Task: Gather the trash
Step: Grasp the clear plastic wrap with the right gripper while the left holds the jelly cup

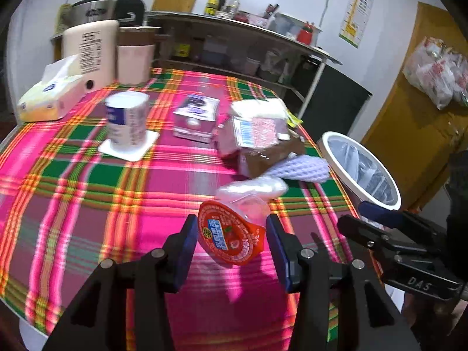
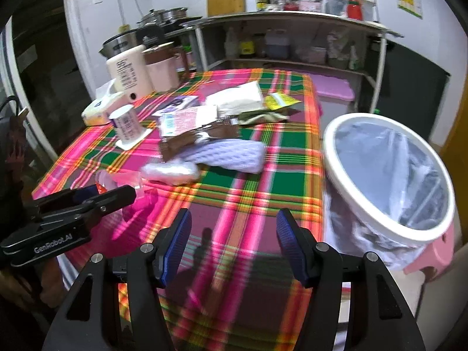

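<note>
Two grippers in view above a plaid tablecloth [image 2: 263, 193]. Left gripper [image 1: 232, 241] spread wide around a red-lidded jelly cup [image 1: 229, 238]; cup tilted between the blue pads [image 1: 188, 242], contact with either pad not resolvable, so grasp cannot be told from these views. Cup's clear body largely hidden behind its own lid; in the right wrist view only a pink-clear sliver visible past the left gripper's black fingers. Right gripper [image 2: 234, 245] open wide, holding nothing, hovering over bare cloth near the table's edge.

One white-rimmed trash bin [image 2: 386, 175] with a clear liner, off the table's right side, apparently resting on a pink stool [image 2: 435, 257] cut off by the frame; bin contents indistinct through the liner.

Remaining trash clustered mid-table, motion-blurred and overlapping: one white foam fruit net [image 2: 231, 153], one crumpled clear plastic wad [image 2: 172, 172], one brown wrapper [image 2: 187, 142] partly covered by a pink-and-white printed packet [image 2: 187, 120], one yellow sachet [image 2: 280, 101], one small milk carton [image 1: 196, 117]. Labels unreadable.

One paper cup [image 1: 127, 122] upright on a white coaster, one tissue pack [image 1: 49, 96], two pale appliances at the far-left edge.
</note>
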A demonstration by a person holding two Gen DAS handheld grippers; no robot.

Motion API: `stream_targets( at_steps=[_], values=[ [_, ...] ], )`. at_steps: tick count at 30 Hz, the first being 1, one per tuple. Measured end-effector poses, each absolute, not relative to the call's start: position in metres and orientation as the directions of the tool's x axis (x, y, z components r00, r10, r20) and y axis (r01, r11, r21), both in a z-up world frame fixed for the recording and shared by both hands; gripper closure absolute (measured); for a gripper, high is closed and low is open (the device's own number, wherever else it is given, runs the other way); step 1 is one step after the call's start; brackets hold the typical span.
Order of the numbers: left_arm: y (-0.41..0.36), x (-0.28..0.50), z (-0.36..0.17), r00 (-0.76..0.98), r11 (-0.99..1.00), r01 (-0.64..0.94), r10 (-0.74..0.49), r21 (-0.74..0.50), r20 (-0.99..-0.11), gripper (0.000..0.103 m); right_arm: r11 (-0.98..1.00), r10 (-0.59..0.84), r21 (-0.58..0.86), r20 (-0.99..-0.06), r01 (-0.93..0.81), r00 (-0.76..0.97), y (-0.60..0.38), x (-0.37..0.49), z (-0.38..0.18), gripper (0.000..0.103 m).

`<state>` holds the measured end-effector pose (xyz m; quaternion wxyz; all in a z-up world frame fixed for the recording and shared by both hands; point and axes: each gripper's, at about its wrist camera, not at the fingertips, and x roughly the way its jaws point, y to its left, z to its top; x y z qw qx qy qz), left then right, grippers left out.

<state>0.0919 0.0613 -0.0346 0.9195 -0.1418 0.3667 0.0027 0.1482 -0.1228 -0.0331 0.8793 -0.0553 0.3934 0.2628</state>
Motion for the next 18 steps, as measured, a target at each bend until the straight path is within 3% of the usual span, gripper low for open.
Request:
stream_targets(
  at_steps=[9,18],
  values=[
    [0.090,0.083,-0.037,0.736,0.948,-0.164,-0.065,-0.271,-0.674,0.054,0.743,0.502,0.104,-0.739,-0.661,0.449,-0.067,0.176,-0.043,0.042],
    [0.105,0.080,-0.040,0.740,0.941,-0.176,-0.067,-0.290,-0.669,0.054,0.623,0.497,0.031,-0.788,-0.782,0.364,-0.027,0.194,-0.058,0.042]
  ],
)
